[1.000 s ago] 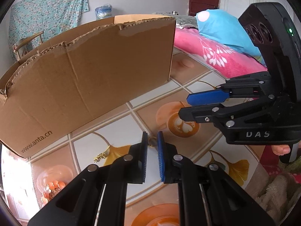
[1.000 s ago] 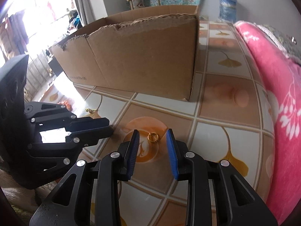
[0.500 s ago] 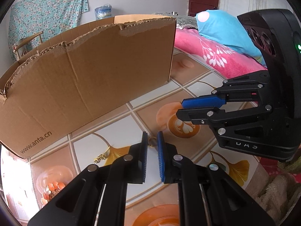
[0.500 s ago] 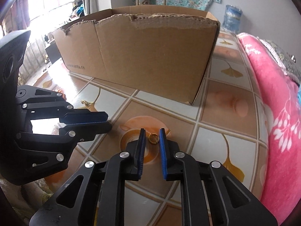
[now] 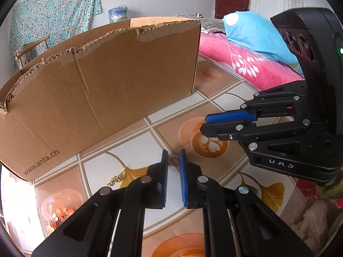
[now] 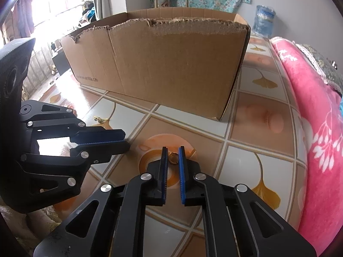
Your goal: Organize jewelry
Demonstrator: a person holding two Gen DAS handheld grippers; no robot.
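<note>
1. Bead cluster (image 5: 56, 216), orange and pearl, at 8 o'clock of the left-wrist view, lying on the tiled floor (image 5: 137, 150). Position unchanged.

2. Gold chain (image 5: 114, 180), a small heap at 7 o'clock of the box's near wall, on a ginkgo-leaf tile, well apart from both claws. Unchanged.

3. Cardboard box (image 5: 107, 90), open-topped with a torn upper edge, standing on the floor at 10 to 12 o'clock. Printed at its lower left corner: "www.anta.cn". In the right-wrist view the same line is partly legible.

4. Left claw (image 5: 173, 165), low over the floor, jaws nearly together. A second ring (image 5: 173, 166) fills the narrow gap at the tips and looks nipped there. Same pose as one second ago.

5. Right claw (image 6: 173, 158), at 3 o'clock of the left claw, side-on in the left-wrist view. One second ago its jaws stood spread on either side of the gold ring (image 6: 172, 153), which lay on a coffee-cup tile. Now they are drawn in and pinch that ring at the tips. Whether the ring is clear of the floor cannot be told. White lettering on the claw's housing appears upside down and is not surely readable. A green light glows on the housing.

6. Pink blanket (image 5: 235, 64) with white sprigs, at 2 o'clock, with a blue pillow (image 5: 253, 34) on it.
</note>
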